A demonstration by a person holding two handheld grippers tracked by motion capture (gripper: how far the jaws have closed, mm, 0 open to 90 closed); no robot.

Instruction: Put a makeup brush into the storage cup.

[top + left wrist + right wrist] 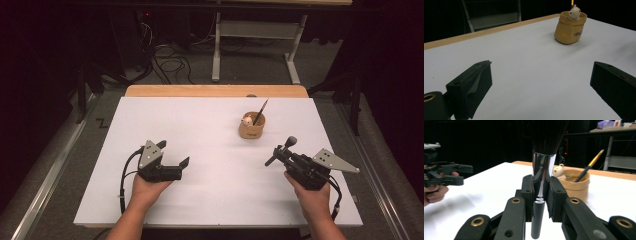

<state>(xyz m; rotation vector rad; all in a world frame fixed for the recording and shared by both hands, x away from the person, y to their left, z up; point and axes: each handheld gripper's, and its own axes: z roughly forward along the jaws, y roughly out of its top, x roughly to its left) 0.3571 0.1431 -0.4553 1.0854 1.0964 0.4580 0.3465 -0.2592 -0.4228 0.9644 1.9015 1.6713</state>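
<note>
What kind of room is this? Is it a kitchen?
Probably a lab or workshop, not a kitchen. The white table sits in a dark room with loose cables on the floor behind it and a metal bench frame, and hand-held grippers are used here.

glossy metal brush ferrule (543, 173), matt table (200, 130)

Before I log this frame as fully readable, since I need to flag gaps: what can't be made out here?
- Makeup brush in the right gripper: its bristle tip is cut off by the top edge of the right gripper view.
- Thin brush: its lower end is hidden inside the tan holder.
- Lettering on the holder, left gripper view: too small to read.
- Left gripper, right gripper view: blurred, cut by the left edge.
</note>
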